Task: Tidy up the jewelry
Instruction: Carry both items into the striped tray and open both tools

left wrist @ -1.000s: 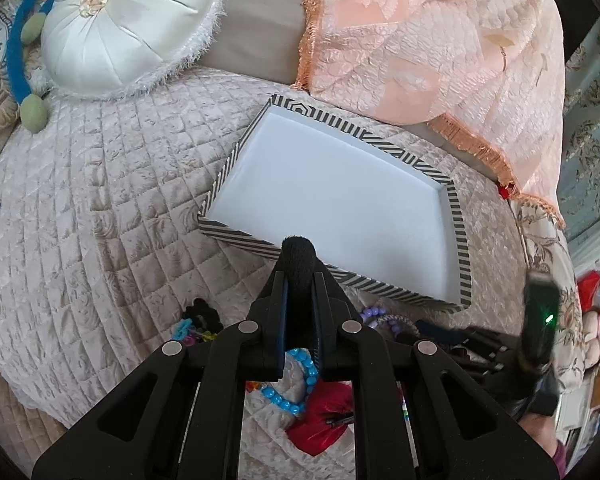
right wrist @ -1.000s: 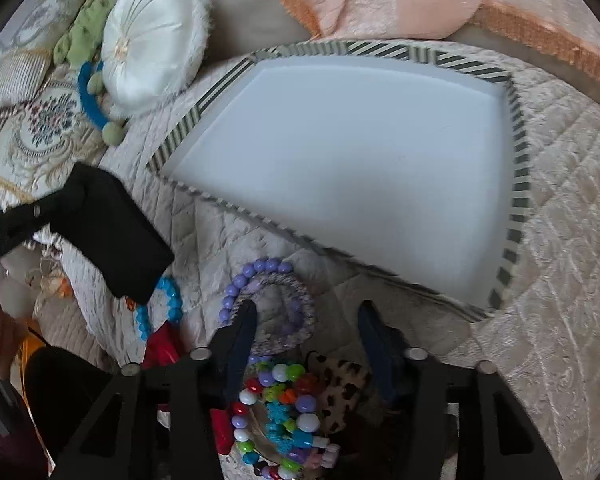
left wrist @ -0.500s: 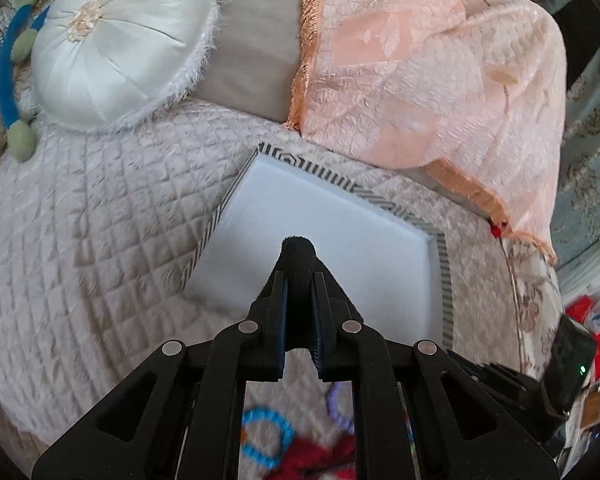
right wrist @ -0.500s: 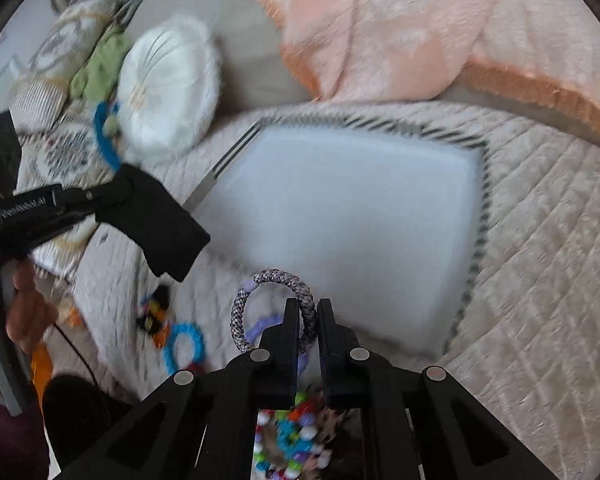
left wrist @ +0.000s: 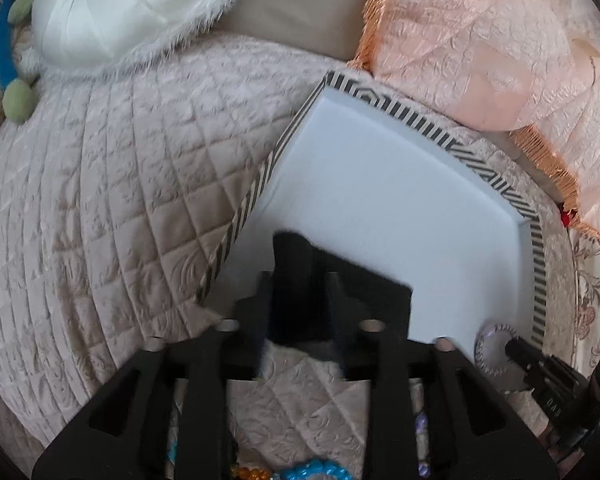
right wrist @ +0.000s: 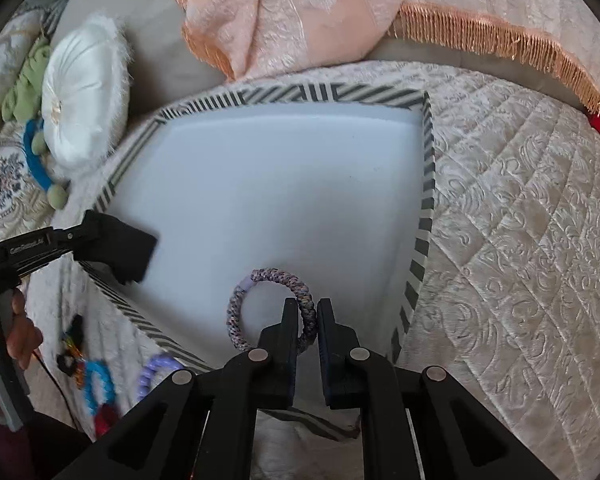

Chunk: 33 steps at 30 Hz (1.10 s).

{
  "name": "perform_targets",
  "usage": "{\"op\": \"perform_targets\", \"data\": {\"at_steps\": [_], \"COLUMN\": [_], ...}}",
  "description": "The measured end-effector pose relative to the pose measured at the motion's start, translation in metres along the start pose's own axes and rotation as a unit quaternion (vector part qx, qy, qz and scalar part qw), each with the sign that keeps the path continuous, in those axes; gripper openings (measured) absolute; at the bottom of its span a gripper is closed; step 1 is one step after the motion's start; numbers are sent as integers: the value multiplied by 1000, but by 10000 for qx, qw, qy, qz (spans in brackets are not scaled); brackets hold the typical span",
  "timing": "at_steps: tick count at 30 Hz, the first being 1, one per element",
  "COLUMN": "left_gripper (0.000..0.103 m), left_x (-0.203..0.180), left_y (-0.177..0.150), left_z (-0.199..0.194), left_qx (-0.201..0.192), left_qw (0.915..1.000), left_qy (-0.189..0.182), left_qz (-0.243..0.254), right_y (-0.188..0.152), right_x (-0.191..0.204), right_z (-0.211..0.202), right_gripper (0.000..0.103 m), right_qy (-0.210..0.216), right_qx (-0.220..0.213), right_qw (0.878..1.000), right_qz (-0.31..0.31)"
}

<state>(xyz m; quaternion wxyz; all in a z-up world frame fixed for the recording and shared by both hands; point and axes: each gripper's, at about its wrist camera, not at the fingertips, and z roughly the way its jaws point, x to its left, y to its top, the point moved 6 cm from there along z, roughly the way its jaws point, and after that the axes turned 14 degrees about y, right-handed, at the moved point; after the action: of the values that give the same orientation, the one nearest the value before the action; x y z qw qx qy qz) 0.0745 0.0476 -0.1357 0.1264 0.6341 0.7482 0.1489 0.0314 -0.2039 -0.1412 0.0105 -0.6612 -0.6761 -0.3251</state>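
A white tray with a black-and-white striped rim (right wrist: 428, 184) lies on the quilted bed; it also shows in the left wrist view (left wrist: 537, 264). My right gripper (right wrist: 308, 312) is shut on a braided grey-purple bracelet (right wrist: 256, 280) and holds it over the tray's near right part. That bracelet shows small in the left wrist view (left wrist: 494, 346). My left gripper (left wrist: 300, 268) is shut on a black cloth-like piece (left wrist: 364, 292), over the tray's near left corner; it also shows in the right wrist view (right wrist: 120, 248).
Loose jewelry lies on the quilt in front of the tray: a blue bead bracelet (right wrist: 100, 384), a lilac bead bracelet (right wrist: 156, 368), a black piece (right wrist: 72, 348). A round white cushion (right wrist: 84, 104) and a peach fringed throw (right wrist: 340, 8) lie behind the tray.
My right gripper closed on the braided bracelet, lifted it from the pile and carried it forward over the tray. My left gripper moved forward over the tray's near left corner.
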Motion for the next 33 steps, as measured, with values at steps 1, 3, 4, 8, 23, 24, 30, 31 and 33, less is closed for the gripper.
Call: {"op": "perform_targets", "data": {"at_steps": [1, 3, 4, 8, 23, 24, 30, 31, 33], "left_gripper": [39, 40, 41, 50, 56, 56, 56, 56, 56], "left_x": [-1, -3, -5, -8, 1, 1, 1, 1, 3], "left_y": [-3, -9, -13, -23, -47, -52, -74, -78, -86], "left_z": [-1, -4, -7, -16, -93, -101, -125, -130, -138], "left_qx": [-14, -28, -31, -83, -1276, -1398, -1678, -1735, -1843], "left_qw": [10000, 9999, 9998, 9998, 9904, 9884, 9835, 9825, 9803], "left_qy": [-18, 74, 108, 44, 392, 418, 402, 393, 409], "left_qz": [3, 105, 153, 169, 362, 423, 540, 557, 580], "right_y": [-1, -1, 0, -2, -27, -29, -44, -46, -51], "right_x": [-1, 1, 3, 10, 58, 62, 85, 87, 94], "right_z": [0, -1, -2, -6, -65, -68, -92, -96, -104], "right_gripper": [8, 14, 26, 54, 77, 77, 78, 78, 78], "right_qy": [35, -37, -81, -14, -150, -165, -316, -360, -447], "right_qx": [-18, -27, -37, -78, -739, -766, -1106, -1152, -1273], "right_qw": [10000, 9999, 9998, 9994, 9955, 9950, 9908, 9900, 9878], "right_qz": [-17, -111, -197, -339, -574, -613, -718, -725, -778]}}
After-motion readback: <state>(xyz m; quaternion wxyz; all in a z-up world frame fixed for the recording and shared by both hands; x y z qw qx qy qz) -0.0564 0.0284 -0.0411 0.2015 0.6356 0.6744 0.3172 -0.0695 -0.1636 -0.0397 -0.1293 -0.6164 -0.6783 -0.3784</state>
